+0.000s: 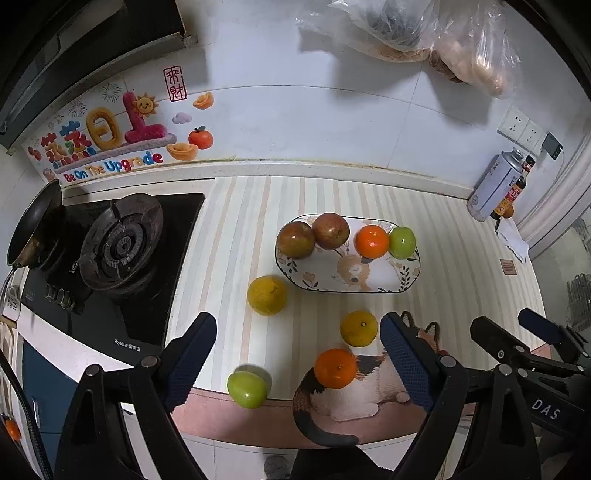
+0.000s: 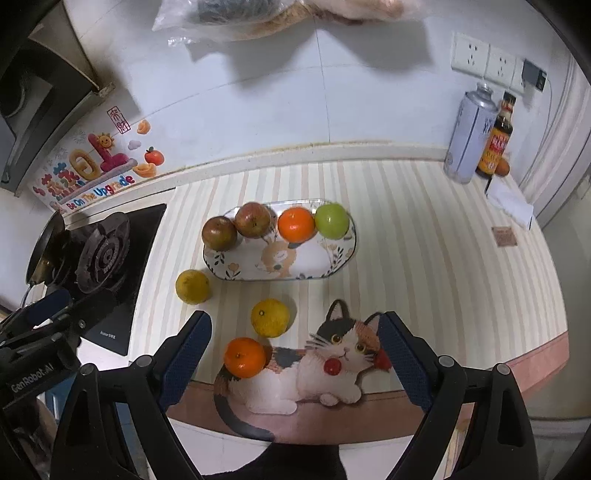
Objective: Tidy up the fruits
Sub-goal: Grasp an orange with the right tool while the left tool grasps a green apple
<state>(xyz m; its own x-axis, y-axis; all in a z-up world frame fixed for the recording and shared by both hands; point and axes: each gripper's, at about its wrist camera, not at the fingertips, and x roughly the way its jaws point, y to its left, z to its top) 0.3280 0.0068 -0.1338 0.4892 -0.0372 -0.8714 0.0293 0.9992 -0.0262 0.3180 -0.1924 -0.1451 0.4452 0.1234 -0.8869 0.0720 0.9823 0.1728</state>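
Observation:
A patterned oval plate [image 1: 369, 280] [image 2: 314, 262] holds two red-brown apples [image 1: 295, 239] [image 1: 330, 230], an orange [image 1: 372, 242] and a green apple [image 1: 402, 242] in a row. Loose on the striped counter lie two yellow citrus [image 1: 266, 295] [image 1: 359, 328], an orange [image 1: 335, 368] [image 2: 245, 357] on the cat mat, and a green apple [image 1: 246, 389] at the front edge. My left gripper [image 1: 298, 325] hangs open above these loose fruits, holding nothing. My right gripper [image 2: 294, 321] is open and empty too, over the cat mat [image 2: 332, 354], to the right of the left one.
A gas stove [image 1: 118, 243] with a dark pan [image 1: 35, 229] fills the left side. A spray can [image 2: 467, 140] and a sauce bottle [image 2: 496, 136] stand at the back right by the sockets. Plastic bags [image 1: 406, 29] hang on the tiled wall. The counter's front edge [image 2: 369, 410] runs just below the fingers.

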